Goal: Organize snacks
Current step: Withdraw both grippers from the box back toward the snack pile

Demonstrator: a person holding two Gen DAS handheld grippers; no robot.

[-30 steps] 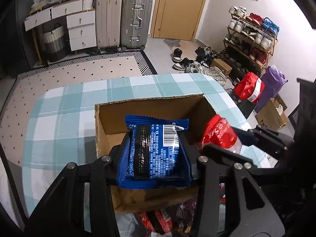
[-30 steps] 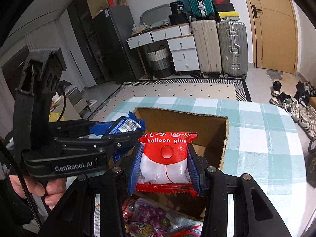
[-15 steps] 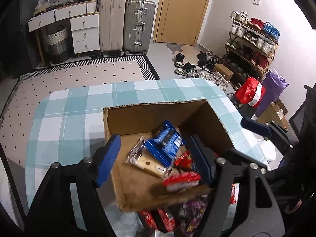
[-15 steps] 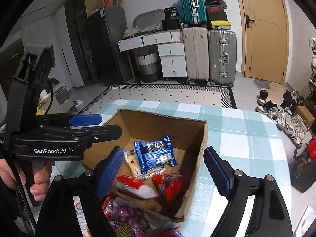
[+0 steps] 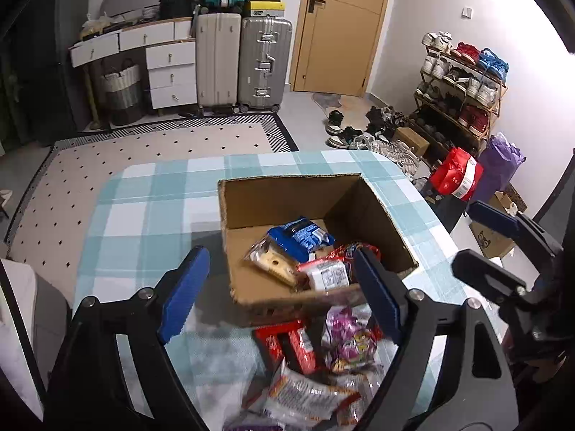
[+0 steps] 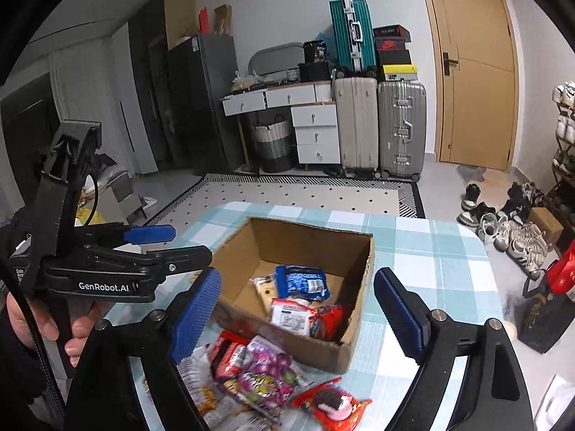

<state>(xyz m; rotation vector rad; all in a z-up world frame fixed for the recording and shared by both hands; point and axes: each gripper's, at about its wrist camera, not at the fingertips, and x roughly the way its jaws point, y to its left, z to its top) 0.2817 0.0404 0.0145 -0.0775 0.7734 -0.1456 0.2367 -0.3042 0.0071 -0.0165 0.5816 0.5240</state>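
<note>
Left wrist view: the left tongs (image 5: 278,296) hang over the near wall of the cardboard box (image 5: 284,188), jaws opening with nothing between them, the blue pads clear of everything. Inside the box lie a blue packet (image 5: 300,237), a pale cracker pack (image 5: 271,262) and a white-and-red packet (image 5: 329,273), dropped loosely because the box is the collecting place. On the near side of the box, more snacks (image 5: 316,355) wait in a heap on the checked desk (image 5: 143,208). The right tongs' fingers (image 5: 492,215) show right of the box.

Right wrist view: the right tongs (image 6: 298,312) are likewise opening and empty above the box's near wall. The left tongs, gripped by a hand (image 6: 46,323), sit left of the box. An Oreo-style pack (image 6: 332,402) and a purple packet (image 6: 266,366) lie nearest, probably next.
</note>
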